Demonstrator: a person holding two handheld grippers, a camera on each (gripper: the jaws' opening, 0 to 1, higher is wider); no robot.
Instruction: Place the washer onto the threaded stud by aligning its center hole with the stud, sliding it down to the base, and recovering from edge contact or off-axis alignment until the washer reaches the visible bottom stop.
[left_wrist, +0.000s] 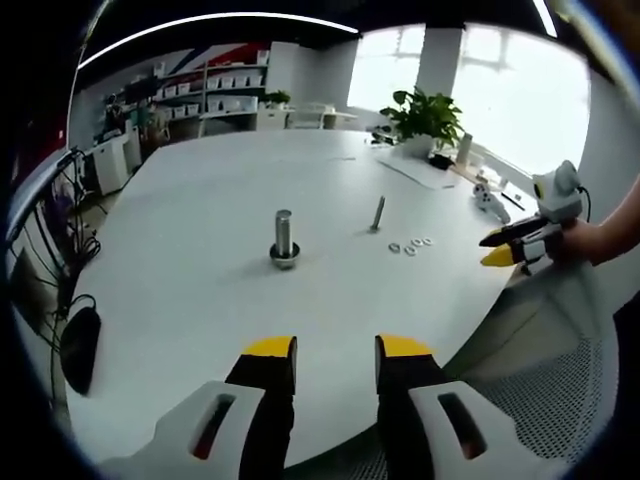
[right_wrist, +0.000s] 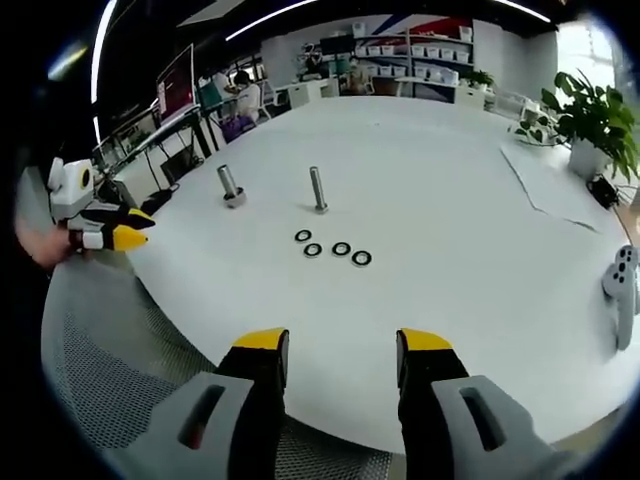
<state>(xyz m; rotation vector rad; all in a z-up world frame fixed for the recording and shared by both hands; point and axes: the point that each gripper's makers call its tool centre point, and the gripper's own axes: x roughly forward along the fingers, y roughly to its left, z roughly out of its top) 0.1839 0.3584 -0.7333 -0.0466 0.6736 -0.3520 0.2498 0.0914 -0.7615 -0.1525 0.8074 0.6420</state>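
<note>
- In the left gripper view, you are holding the left claw (left_wrist: 337, 350) low over the near edge of the white surface (left_wrist: 200, 300), its two yellow-tipped jaws standing apart with nothing between them.
- A thick threaded stud (left_wrist: 284, 238) is standing upright on a wider base ahead of the jaws, slightly to their left, well apart from them.
- A thinner stud (left_wrist: 378, 213) is standing farther back and to the right, looking slightly tilted through the lens.
- Four washers (left_wrist: 409, 245) are lying flat on the surface in a small cluster just right of the thinner stud; none is sitting on either stud.
- Your right claw (left_wrist: 497, 248) is coming in from the right edge, held in a hand (left_wrist: 580, 242); its yellow tips are sitting close together, but you cannot tell for certain from here whether they are touching.
- A potted plant (left_wrist: 428, 122) is standing at the far side, its pot holding leafy green stems.
- In the right gripper view, you are holding the right claw (right_wrist: 342, 345) over the near edge of the surface (right_wrist: 450, 200), jaws parted and gripping nothing.
- The washers (right_wrist: 332, 248) are lying in a loose row ahead of the jaws, with the thinner stud (right_wrist: 318, 190) just beyond them and the thick stud (right_wrist: 230, 186) to its left.
- The left claw (right_wrist: 135, 228) is showing at the left edge, off the surface.
- Shelves (right_wrist: 420, 65) at the back are carrying rows of white bins; their contents are too small to tell.
</note>
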